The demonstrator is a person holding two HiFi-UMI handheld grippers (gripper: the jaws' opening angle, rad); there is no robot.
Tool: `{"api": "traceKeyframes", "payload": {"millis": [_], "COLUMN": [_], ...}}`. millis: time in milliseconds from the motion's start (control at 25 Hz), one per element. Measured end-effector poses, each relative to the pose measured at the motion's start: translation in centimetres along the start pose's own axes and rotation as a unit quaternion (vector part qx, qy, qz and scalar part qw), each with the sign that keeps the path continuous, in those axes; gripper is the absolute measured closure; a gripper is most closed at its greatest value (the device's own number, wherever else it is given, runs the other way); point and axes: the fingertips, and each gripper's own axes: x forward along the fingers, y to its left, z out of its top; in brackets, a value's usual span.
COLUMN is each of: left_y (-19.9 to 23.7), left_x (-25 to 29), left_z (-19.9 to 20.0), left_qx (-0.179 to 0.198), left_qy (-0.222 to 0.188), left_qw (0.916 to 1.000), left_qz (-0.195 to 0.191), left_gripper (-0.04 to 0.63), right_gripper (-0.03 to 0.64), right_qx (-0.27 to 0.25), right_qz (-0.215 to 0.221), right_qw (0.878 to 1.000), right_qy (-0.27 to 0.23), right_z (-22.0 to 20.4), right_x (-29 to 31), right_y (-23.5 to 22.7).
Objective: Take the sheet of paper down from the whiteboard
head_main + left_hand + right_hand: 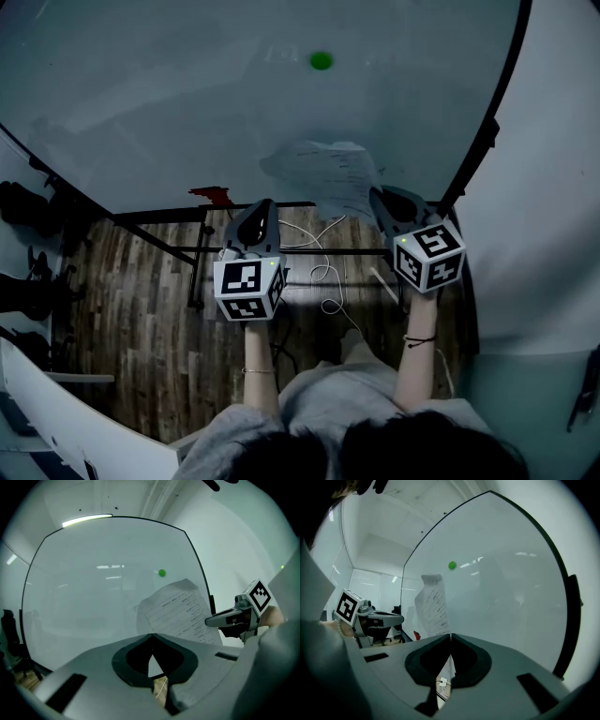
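The printed sheet of paper (323,173) hangs crumpled in front of the whiteboard (187,94), well below the green magnet (322,61) and not under it. My right gripper (377,197) is shut on the sheet's lower right edge. In the right gripper view the sheet (432,604) runs down into the closed jaws of the right gripper (450,634). My left gripper (267,202) is shut just off the sheet's lower left edge, and nothing shows between its jaws. In the left gripper view the sheet (180,611) lies beyond the closed left gripper (151,635).
The whiteboard's black frame (487,131) runs down the right side, and its stand bars (178,248) cross above the wooden floor (131,309). White cables (323,277) lie on the floor below the sheet. A red object (211,195) sits at the board's lower edge.
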Motion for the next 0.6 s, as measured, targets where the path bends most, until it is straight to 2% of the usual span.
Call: {"api": "traceKeyframes", "payload": {"millis": [240,600], "left_y": [-0.1,-0.7], "left_x": [-2.4,-2.6], "left_z": [-1.6,-0.4], "left_qx": [-0.006,-0.005], "left_qy": [0.009,-0.001], "left_qw": [0.9999,0.9998], "left_qz": [-0.011,-0.018], "left_gripper": [0.591,0.591], "right_gripper": [0.615,0.615], "right_qx": [-0.002,-0.005], "right_qz": [-0.001,-0.003], "right_qw": [1.0,1.0], "right_qy": [-0.003,-0.006], "right_z": [-0.5,0.3], "right_x": [-1.1,-1.8], "right_y": [2.7,2.9]}}
